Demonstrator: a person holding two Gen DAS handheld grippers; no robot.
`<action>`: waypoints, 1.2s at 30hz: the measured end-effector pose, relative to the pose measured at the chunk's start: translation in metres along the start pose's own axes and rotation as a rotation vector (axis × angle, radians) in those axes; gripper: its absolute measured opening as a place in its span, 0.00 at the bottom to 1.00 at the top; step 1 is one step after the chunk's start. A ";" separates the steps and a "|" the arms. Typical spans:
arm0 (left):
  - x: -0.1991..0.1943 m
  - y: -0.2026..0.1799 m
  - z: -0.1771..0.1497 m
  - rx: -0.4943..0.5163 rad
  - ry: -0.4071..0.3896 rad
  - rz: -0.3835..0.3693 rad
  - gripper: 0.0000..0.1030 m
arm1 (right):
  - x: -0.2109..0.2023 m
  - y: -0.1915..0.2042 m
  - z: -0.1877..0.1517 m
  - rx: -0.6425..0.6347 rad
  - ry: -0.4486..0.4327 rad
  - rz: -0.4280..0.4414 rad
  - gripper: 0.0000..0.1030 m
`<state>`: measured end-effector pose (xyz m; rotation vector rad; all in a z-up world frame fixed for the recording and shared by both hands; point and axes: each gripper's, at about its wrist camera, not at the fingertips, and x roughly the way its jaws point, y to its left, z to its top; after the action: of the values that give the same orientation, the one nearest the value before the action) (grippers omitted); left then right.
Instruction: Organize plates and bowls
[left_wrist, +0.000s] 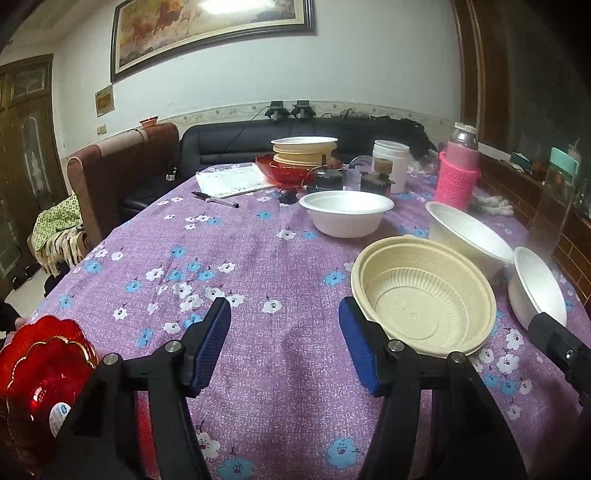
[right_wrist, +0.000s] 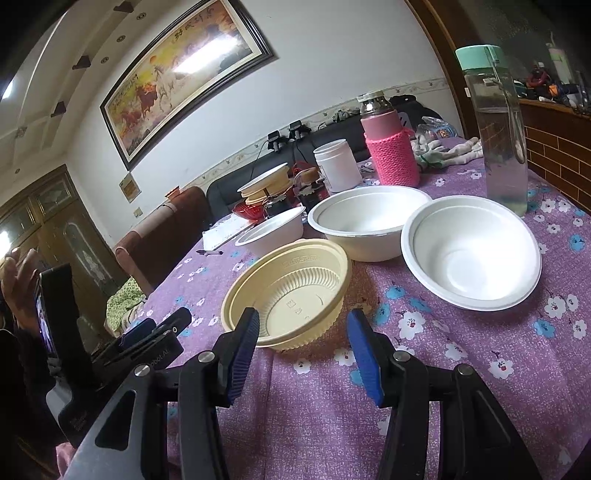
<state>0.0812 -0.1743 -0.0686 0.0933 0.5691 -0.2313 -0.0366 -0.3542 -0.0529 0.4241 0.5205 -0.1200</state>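
A beige ribbed bowl (left_wrist: 424, 295) sits on the purple floral tablecloth (left_wrist: 229, 258), just right of my left gripper (left_wrist: 284, 314). That gripper is open with only cloth between its blue pads. A stack of red glass dishes (left_wrist: 40, 373) lies at its lower left. My right gripper (right_wrist: 303, 321) is open; the near rim of the beige bowl (right_wrist: 288, 291) shows between its tips, and the pads do not press it. Three white bowls (right_wrist: 273, 230), (right_wrist: 369, 221), (right_wrist: 472, 251) stand behind. A far stack of beige bowls (left_wrist: 304, 151) rests on a red dish.
A pink-sleeved bottle (right_wrist: 391, 155), a clear bottle with a mint lid (right_wrist: 502, 133) and a white jar (right_wrist: 338, 166) stand at the back right. Papers and a pen (left_wrist: 218, 199) lie far left. A hand holds a phone (right_wrist: 48, 314) at the left edge.
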 end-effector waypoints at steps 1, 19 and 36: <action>0.000 0.000 0.000 0.002 -0.001 0.004 0.58 | 0.000 0.000 0.000 -0.001 0.000 -0.002 0.52; 0.005 0.003 -0.001 -0.013 0.030 -0.001 0.58 | 0.002 0.000 -0.001 -0.005 0.006 -0.010 0.53; 0.006 0.002 -0.002 -0.014 0.048 -0.020 0.58 | 0.004 0.000 -0.001 -0.005 0.014 -0.024 0.53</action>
<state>0.0856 -0.1732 -0.0740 0.0799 0.6200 -0.2449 -0.0336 -0.3542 -0.0557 0.4139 0.5395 -0.1387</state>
